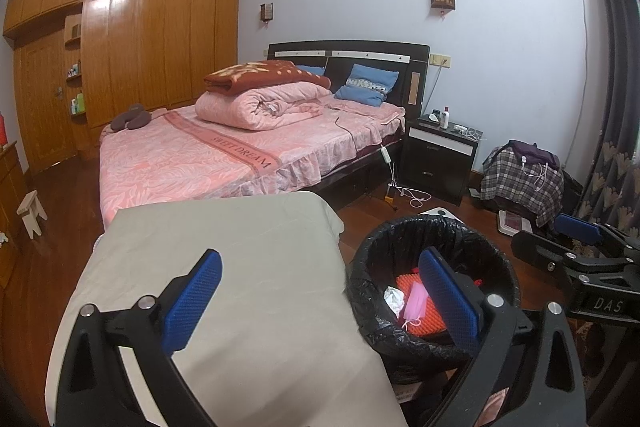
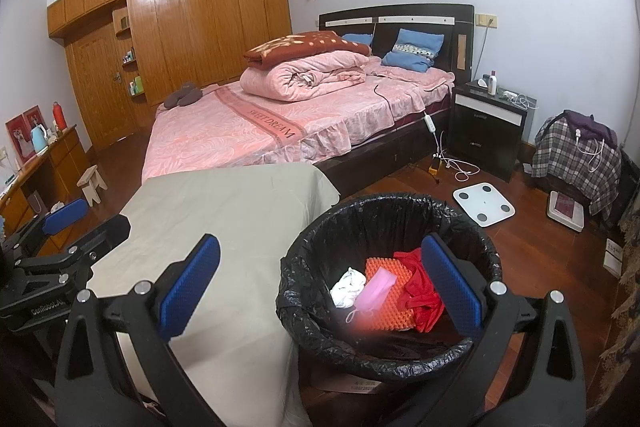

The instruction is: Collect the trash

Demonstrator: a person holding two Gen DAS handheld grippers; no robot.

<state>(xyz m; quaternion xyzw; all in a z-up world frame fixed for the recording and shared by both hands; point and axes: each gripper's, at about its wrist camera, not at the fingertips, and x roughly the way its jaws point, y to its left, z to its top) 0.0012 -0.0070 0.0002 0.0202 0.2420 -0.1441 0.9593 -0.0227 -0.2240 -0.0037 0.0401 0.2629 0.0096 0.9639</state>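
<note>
Where cloth [image 2: 224, 227] drapes (bedroom): wood floor [image 2: 532, 247].

1. You get even, fairly dim indoor light in both views.
2. Glare streaks the glossy wardrobe doors [image 1: 132, 27].
3. Fisheye bends your edges; corners vignette black.
4. A blurred pinkish smudge sits in the bin [image 2: 320, 223].

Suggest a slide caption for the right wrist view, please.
Open right claw above a black-lined trash bin holding a pink mask, white tissue and red wrapper.
</note>
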